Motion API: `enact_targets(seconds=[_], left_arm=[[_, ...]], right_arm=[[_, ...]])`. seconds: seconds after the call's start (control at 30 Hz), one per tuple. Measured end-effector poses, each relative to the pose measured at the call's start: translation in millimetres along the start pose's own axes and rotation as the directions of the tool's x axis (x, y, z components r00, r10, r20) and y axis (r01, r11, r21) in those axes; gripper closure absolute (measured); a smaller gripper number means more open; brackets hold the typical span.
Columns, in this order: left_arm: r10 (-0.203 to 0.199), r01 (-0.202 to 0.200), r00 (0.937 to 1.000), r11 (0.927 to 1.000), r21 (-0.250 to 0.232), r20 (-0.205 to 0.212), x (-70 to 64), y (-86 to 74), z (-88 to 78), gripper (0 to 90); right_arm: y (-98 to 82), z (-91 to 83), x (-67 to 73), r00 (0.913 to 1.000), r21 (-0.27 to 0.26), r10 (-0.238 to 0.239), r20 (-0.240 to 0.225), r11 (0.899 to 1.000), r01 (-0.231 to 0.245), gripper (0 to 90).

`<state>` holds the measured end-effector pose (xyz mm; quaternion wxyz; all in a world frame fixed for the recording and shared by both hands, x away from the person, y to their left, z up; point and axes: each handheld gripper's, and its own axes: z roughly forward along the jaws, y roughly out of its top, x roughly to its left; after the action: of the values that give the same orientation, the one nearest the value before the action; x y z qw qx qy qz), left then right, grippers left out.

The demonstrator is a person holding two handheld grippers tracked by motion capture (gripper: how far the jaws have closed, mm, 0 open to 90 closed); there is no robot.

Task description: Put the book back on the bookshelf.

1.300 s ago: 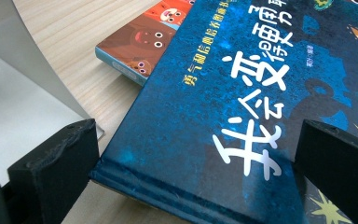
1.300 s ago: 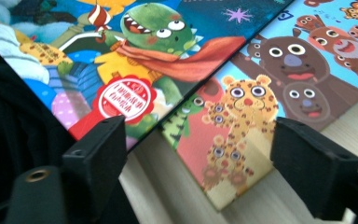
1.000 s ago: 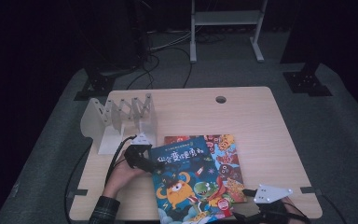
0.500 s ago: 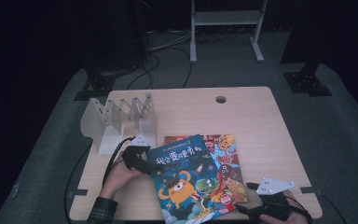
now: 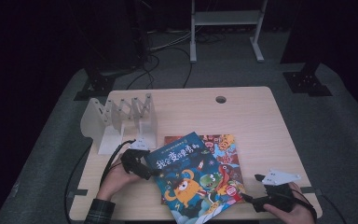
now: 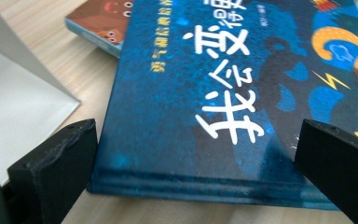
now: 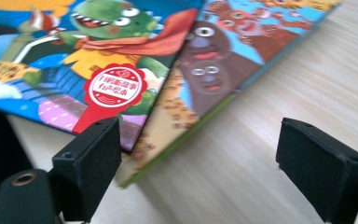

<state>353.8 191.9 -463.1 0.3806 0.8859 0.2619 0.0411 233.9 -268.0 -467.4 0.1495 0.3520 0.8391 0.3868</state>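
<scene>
A blue book, closed and cover up, is laid askew over an orange book, which is partly covered and lies flat on the tabletop.

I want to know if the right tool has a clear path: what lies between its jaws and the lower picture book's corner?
Only bare table; the right gripper view shows the open right tool just short of the lower book.
</scene>
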Motion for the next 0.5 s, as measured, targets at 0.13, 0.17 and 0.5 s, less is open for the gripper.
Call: enact_targets(seconds=[0.13, 0.17, 0.5], left_arm=[[0.011, -0.011, 0.9997, 0.9999, -0.001, 0.022, -6.0, -0.1, 1.6, 0.0], [0.015, -0.015, 0.9996, 0.9999, 0.003, 0.024, -7.7, 0.3, 1.8, 0.0], [0.036, -0.037, 0.9976, 0.9992, 0.015, 0.059, -16.9, 1.6, 4.3, 0.0]], right_arm=[[3.0, 1.8, -11.1, 0.9983, 0.006, 0.024, 0.054, 1.0, -0.024, 14.3], [3.9, 2.8, -13.8, 0.9978, 0.003, 0.029, 0.06, 1.0, -0.029, 14.4], [19.5, 17.8, -46.6, 0.9887, 0.023, 0.066, 0.135, 0.997, -0.07, 14.3]])
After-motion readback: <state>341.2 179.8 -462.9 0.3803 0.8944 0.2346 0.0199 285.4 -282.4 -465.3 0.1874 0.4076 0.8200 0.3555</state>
